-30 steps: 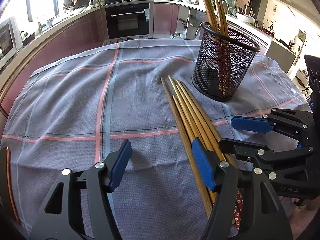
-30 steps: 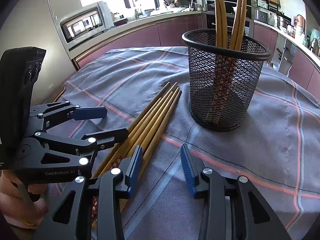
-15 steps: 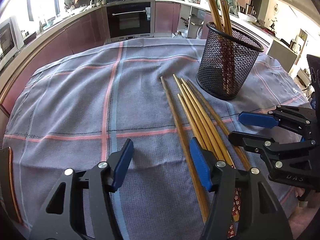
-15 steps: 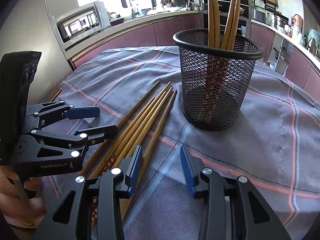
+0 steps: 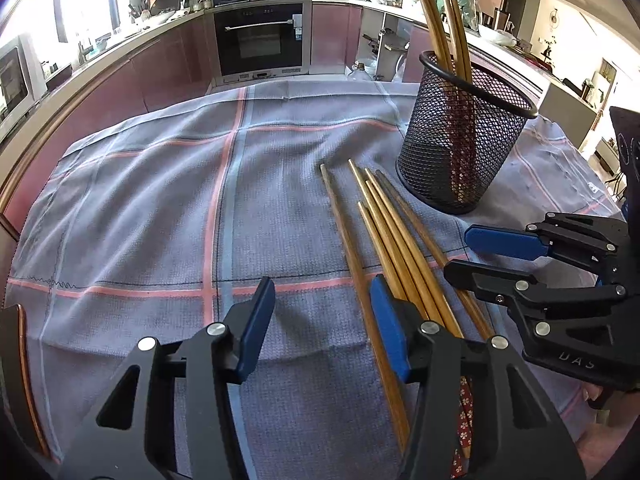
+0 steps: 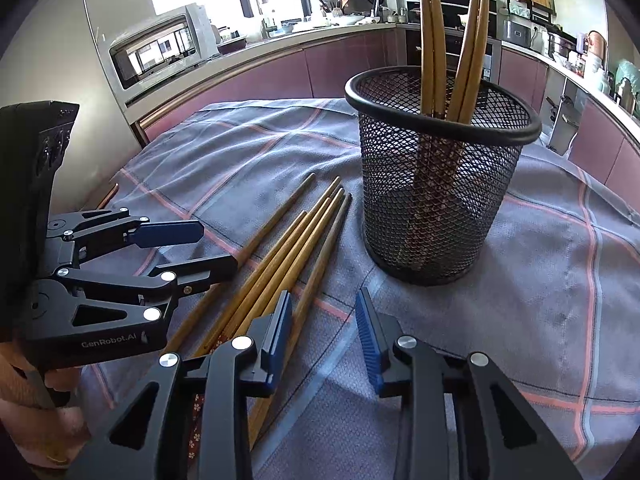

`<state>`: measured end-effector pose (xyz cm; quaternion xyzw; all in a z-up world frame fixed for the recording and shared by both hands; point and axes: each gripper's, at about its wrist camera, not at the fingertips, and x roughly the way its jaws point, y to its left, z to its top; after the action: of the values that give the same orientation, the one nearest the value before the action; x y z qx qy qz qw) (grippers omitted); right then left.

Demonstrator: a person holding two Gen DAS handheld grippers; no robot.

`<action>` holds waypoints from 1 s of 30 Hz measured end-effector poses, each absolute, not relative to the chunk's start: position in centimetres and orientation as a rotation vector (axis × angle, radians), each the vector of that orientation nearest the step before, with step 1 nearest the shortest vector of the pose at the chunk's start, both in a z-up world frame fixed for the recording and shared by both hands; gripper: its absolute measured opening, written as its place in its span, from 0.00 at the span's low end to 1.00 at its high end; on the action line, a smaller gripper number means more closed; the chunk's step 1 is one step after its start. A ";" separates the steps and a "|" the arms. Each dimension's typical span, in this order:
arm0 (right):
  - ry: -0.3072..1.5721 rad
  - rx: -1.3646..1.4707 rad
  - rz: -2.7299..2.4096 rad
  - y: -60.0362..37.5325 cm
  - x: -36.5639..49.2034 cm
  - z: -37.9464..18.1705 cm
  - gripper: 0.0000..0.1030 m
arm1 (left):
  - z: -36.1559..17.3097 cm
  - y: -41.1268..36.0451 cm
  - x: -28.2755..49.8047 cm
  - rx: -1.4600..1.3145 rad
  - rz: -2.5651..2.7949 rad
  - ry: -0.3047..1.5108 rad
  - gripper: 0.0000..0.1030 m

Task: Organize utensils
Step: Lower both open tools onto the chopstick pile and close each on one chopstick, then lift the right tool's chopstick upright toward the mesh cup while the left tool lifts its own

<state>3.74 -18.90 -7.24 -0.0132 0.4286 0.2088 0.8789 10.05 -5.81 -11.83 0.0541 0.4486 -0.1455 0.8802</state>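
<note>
Several wooden chopsticks [image 5: 384, 232] lie side by side on the checked cloth, also in the right wrist view [image 6: 288, 256]. A black mesh holder [image 5: 460, 148] stands upright beyond them with several chopsticks in it; it also shows in the right wrist view [image 6: 436, 184]. My left gripper [image 5: 324, 320] is open and empty, its right finger over the loose chopsticks. My right gripper [image 6: 324, 320] is open and empty, its left finger over the chopsticks' near ends. Each gripper shows in the other's view: right [image 5: 480, 256], left [image 6: 208, 248].
A grey cloth with pink and blue lines [image 5: 160, 208] covers the table. Kitchen cabinets, an oven [image 5: 260, 40] and a microwave [image 6: 160, 48] stand behind. The table edge [image 5: 24, 360] runs close on the left.
Both grippers have drawn back a little from the holder and shifted slightly; the chopsticks and holder have stayed in place. Both grippers remain open.
</note>
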 end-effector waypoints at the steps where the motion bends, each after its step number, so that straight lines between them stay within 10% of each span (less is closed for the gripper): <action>1: 0.896 -0.026 0.437 -18.9 3.9 -7.3 0.30 | -11.8 -5.9 10.2 0.113 -0.302 0.934 0.47; 30: 0.902 -0.015 0.427 -18.1 6.0 -7.6 0.08 | -12.4 -8.4 11.8 0.143 -0.304 0.935 0.18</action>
<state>6.00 -18.12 -7.61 -0.0072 0.4324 0.2047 0.8781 11.84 -8.41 -12.38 0.0685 0.4487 -0.1459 0.8791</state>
